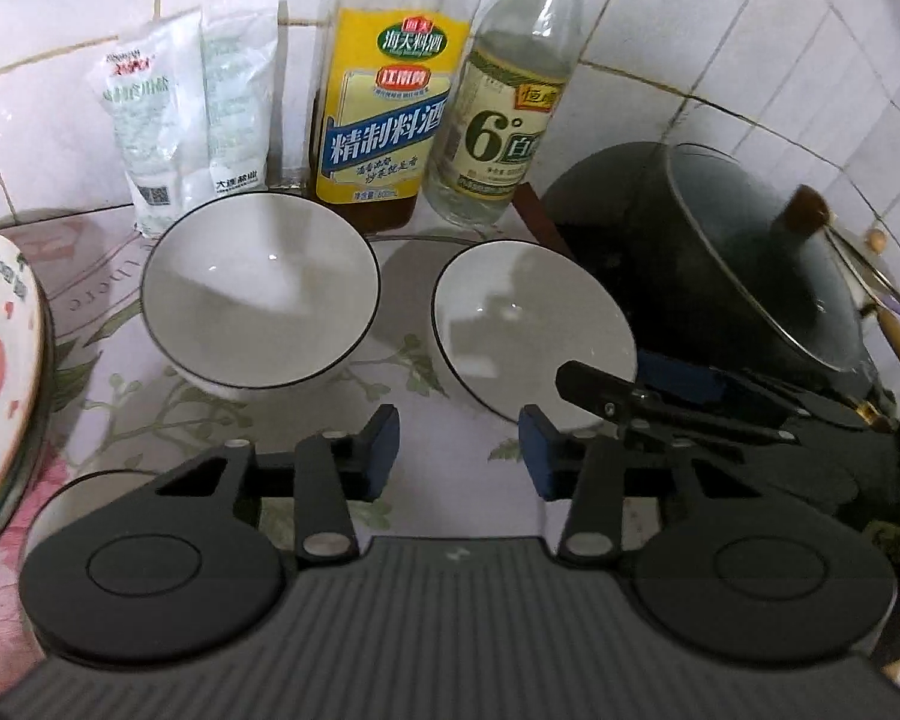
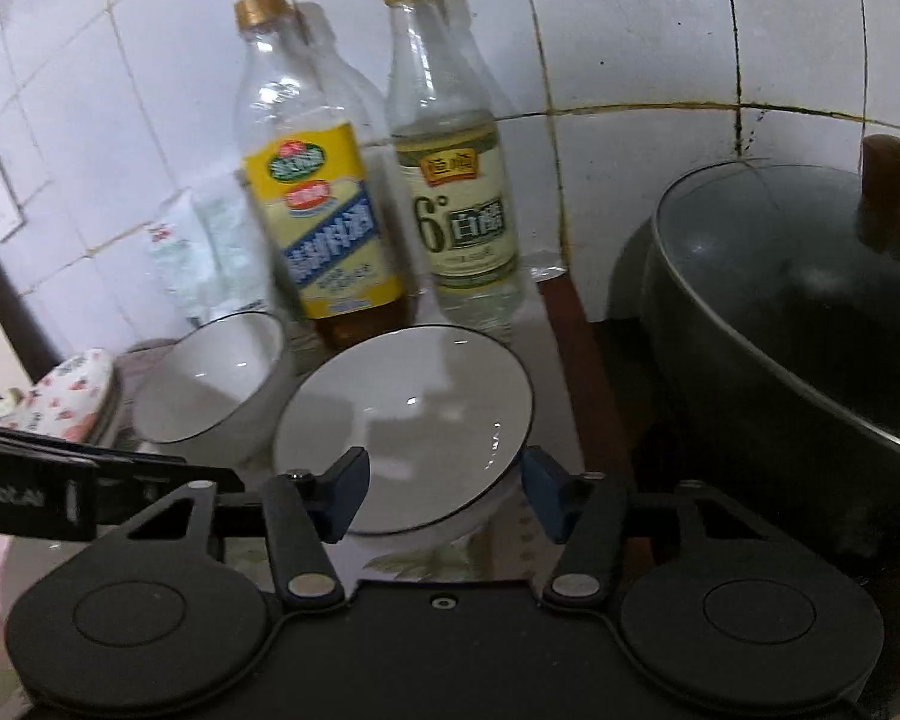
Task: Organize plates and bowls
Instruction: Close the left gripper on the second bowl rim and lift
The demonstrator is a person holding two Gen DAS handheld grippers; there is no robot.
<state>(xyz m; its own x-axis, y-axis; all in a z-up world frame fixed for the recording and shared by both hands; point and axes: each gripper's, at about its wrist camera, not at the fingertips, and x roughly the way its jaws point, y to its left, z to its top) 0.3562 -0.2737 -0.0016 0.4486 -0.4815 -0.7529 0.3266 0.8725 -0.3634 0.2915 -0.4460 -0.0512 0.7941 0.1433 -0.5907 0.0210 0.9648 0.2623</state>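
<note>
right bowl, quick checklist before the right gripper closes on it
1. Right gripper open: ok.
2. Right bowl rim between the fingers: ok, near rim sits in the gap.
3. Bowl empty: ok.
4. Left gripper out of the way: ok, open, holding nothing.
5. Left bowl apart from it: cannot tell, they overlap in the right wrist view.
6. Pot clear of the right finger: ok.

This is a home kitchen. A white tiled wall (image 1: 720, 30) backs a counter (image 1: 450, 456) with a floral cover, carrying a cooking wine bottle (image 1: 390, 96), a white vinegar bottle (image 1: 504, 114), salt bags (image 1: 186, 114), bowls (image 1: 261, 294) and, at right, a lidded black pot (image 2: 798, 324).
</note>
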